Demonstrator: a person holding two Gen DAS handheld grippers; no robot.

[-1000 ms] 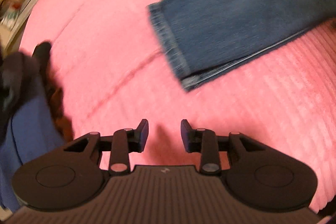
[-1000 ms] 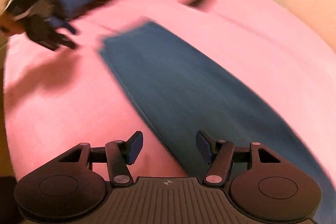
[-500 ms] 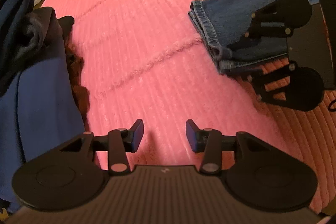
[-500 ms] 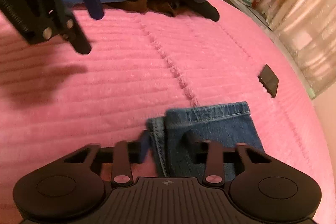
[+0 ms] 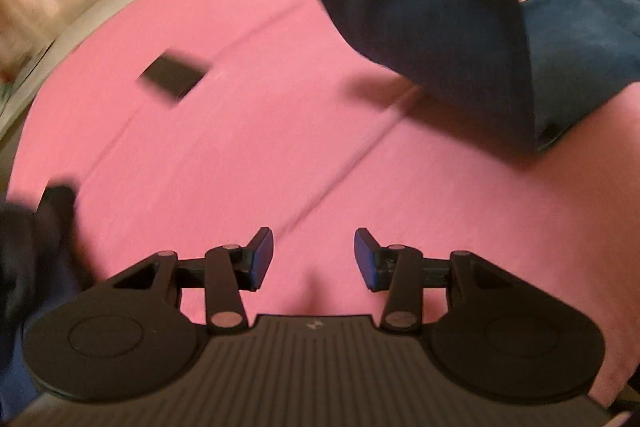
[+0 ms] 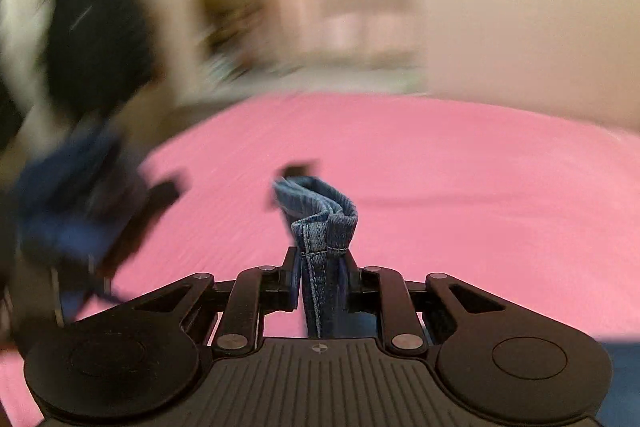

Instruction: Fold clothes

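Two hand-held grippers: left hand-held gripper [image 5: 314, 253] spread wide, nothing betw. its blue-faced pads; right hand-held gripper [image 6: 320, 277] pinched tight on the jeans hem.
Jeans [image 6: 322, 223]: blue denim, woven ribbed look, stitched hem w/ pale thread; gripped end is bunched and folded over itself, sticking up and fwd out of the jaws, tip curling to the left in the right wrist view.
Jeans, left view [image 5: 432, 3]: lifted end hangs as a broad dark flap above the bed, upper right of frame, casting a shadow on the cover; rest of the leg [image 5: 580, 43] lies flat on the bed at the right edge. Long axis runs roughly left-right across that view, free end toward the left. Motion blur, so hem detail can't be read there.
Bed cover [image 5: 280, 131]: pink, soft plush w/ fine parallel ribs and a couple of long stitched seams running diagonally.
Dark slab [image 5: 173, 77]: small flat black rectangle lying on the cover, upper left in the left view, well apart from the jeans; too blurred to say what it is.
Clothes pile [image 5: 36, 239]: dark blue and black fabric, soft rumpled heap at the left edge of the bed; also blurred at left in the right view [image 6: 76, 203].
Backgrd: pale wall and furniture, smeared.
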